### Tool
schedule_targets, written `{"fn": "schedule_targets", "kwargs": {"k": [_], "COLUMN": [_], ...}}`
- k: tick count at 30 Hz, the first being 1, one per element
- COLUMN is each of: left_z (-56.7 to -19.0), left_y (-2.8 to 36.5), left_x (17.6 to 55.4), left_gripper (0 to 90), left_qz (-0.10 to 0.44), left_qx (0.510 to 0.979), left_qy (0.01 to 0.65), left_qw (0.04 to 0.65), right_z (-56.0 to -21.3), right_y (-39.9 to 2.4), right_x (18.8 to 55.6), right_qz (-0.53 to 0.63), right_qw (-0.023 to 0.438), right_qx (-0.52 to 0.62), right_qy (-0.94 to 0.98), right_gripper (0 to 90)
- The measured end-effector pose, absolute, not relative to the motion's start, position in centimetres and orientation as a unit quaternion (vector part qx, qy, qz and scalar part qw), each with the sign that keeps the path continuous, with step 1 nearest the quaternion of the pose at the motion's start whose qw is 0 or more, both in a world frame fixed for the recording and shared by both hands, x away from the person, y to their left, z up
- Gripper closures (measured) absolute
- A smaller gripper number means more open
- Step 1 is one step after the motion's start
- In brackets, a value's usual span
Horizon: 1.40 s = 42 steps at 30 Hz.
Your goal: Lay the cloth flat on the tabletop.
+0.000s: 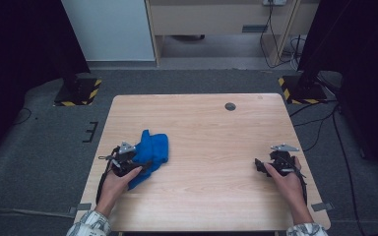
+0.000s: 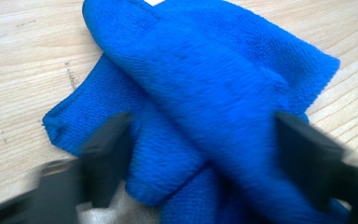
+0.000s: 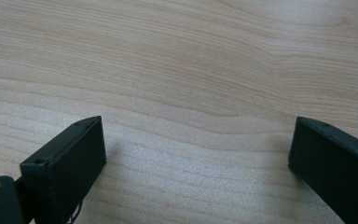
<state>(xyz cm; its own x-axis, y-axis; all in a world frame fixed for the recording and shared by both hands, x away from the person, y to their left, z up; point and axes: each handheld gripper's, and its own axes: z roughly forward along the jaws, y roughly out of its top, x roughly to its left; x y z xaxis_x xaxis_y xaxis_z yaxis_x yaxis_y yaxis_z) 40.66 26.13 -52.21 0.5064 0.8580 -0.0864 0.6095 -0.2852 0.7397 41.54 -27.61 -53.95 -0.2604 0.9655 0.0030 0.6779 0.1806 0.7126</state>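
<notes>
Your left gripper [image 1: 137,160] and right gripper [image 1: 263,166] were black, each topped by a grey three-cornered plate and trailing a black cable; your sleeves [image 1: 89,226] were pale and patterned.

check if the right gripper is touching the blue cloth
Apart. The high view shows the right gripper near the table's right edge, with bare wood between it and the blue cloth on the left.
</notes>
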Motion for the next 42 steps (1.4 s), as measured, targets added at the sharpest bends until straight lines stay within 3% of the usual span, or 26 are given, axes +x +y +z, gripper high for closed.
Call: {"fn": "schedule_targets", "kwargs": {"k": [7, 10, 17, 30, 42], "left_z": [-52.0, -51.7, -50.0, -47.1, -46.6], "left_y": [26.1, 25.8, 24.0, 16.7, 11.5], "left_x": [40.9, 41.0, 41.0, 41.6, 41.8], "left_gripper": [68.3, 76.6, 79.1, 79.2, 79.2], "left_qz": [0.168, 0.167, 0.158, 0.134, 0.112], "left_qx": [0.788, 0.786, 0.798, 0.825, 0.844], "left_qy": [0.45, 0.444, 0.407, 0.331, 0.289], "left_qw": [0.386, 0.396, 0.415, 0.438, 0.438], "right_z": [-54.0, -54.0, -54.0, -54.0, -54.0], "right_y": [-27.6, -27.6, -27.6, -27.6, -27.7], "right_x": [41.5, 41.5, 41.6, 41.6, 41.8], "right_qz": [0.308, 0.308, 0.307, 0.307, 0.306], "right_qw": [0.234, 0.234, 0.234, 0.234, 0.233], "right_qx": [0.562, 0.561, 0.561, 0.563, 0.559], "right_qy": [0.732, 0.732, 0.732, 0.731, 0.734], "right_gripper": [4.2, 4.2, 4.1, 3.6, 2.7]}}
